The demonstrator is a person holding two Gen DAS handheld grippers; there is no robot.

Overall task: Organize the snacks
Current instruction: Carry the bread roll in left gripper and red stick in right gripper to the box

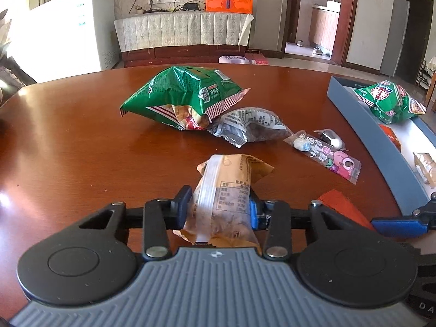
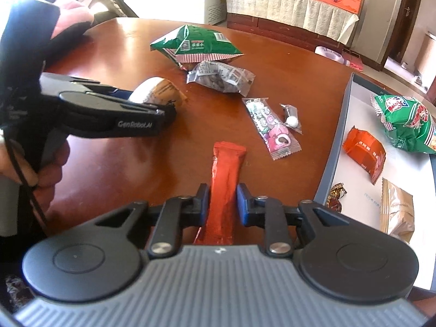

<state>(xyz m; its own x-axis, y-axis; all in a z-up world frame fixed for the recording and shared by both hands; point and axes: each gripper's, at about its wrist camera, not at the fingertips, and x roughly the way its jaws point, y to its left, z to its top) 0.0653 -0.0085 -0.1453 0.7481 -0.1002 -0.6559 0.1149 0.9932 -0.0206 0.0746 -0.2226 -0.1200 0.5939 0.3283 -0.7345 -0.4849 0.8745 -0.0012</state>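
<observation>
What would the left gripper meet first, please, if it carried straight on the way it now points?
Probably the silver-grey snack packet beside the big green bag. The left gripper, jaws closed on the tan wrapped snack, points down, so it might touch the bare table first; depth is unclear.

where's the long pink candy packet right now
In the right wrist view the pink candy packet lies flat on the brown table, up and right of the red stick packet, beside the small clear-wrapped candy, left of the blue tray.
</observation>
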